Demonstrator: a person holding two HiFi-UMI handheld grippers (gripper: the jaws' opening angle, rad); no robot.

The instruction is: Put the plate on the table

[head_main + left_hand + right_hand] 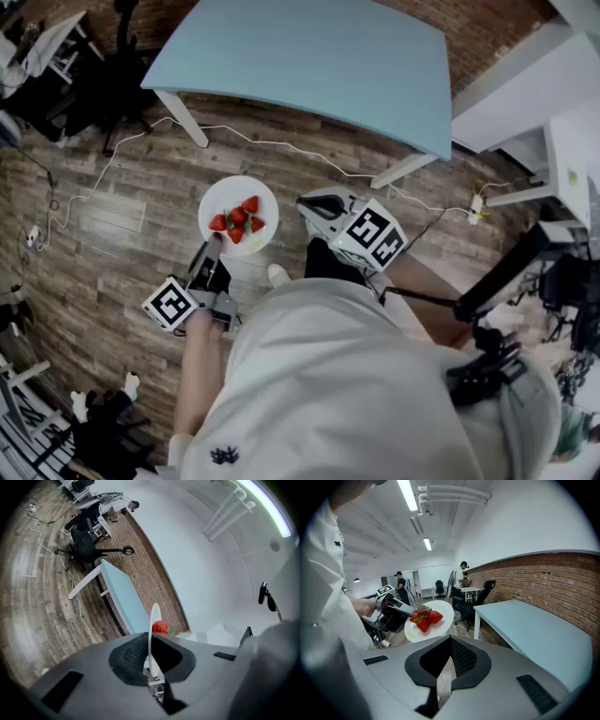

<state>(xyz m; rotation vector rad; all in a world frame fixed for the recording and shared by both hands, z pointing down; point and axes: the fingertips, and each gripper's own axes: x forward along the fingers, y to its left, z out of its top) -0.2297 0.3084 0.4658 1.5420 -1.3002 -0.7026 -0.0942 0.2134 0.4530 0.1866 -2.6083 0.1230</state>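
Holding red strawberries [239, 218], the round white plate [221, 196] sits clamped in the left tool [211, 246]; right tool [314, 208] closed, empty.

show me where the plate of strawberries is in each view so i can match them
head view: plate left of centre, below the table's near edge.
left gripper view: plate edge-on, a thin white sliver clamped between the jaws, lower centre.
right gripper view: plate left of centre, above the jaws.
shared landmark: light blue table, in all three.
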